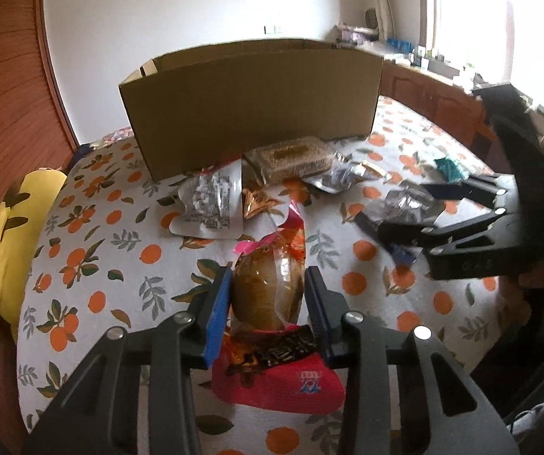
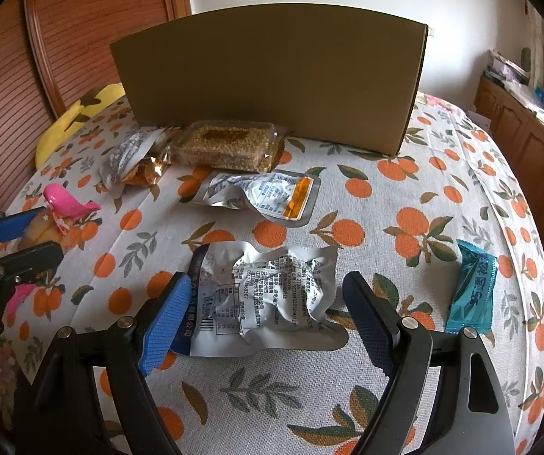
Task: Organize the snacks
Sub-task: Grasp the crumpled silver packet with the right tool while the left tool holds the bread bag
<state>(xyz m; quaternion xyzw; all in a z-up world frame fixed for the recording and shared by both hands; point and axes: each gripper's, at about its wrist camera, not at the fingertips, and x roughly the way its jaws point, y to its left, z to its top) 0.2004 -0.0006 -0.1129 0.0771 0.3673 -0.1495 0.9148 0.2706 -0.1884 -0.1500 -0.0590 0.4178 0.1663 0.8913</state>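
Observation:
My left gripper [image 1: 268, 295] is shut on a pink-wrapped brown egg snack [image 1: 268, 292], held just above the tablecloth; it also shows in the right wrist view [image 2: 50, 227]. My right gripper [image 2: 268, 292] is open, its jaws on either side of a crumpled silver packet [image 2: 268, 295] lying on the cloth. An open cardboard box [image 1: 249, 102] stands behind the snacks, also in the right wrist view [image 2: 272, 76]. In front of it lie a clear tray of seed bars [image 2: 226, 148], a silver packet with an orange label [image 2: 264, 195], a gold-and-white packet [image 2: 135, 163] and a teal packet [image 2: 471, 288].
An orange-print tablecloth [image 2: 404, 204] covers the table. A yellow plush toy [image 1: 10, 227] lies at the table's left edge. A wooden slatted door [image 2: 82, 26] is at the left, and wooden cabinets [image 2: 529, 144] with clutter run along the right.

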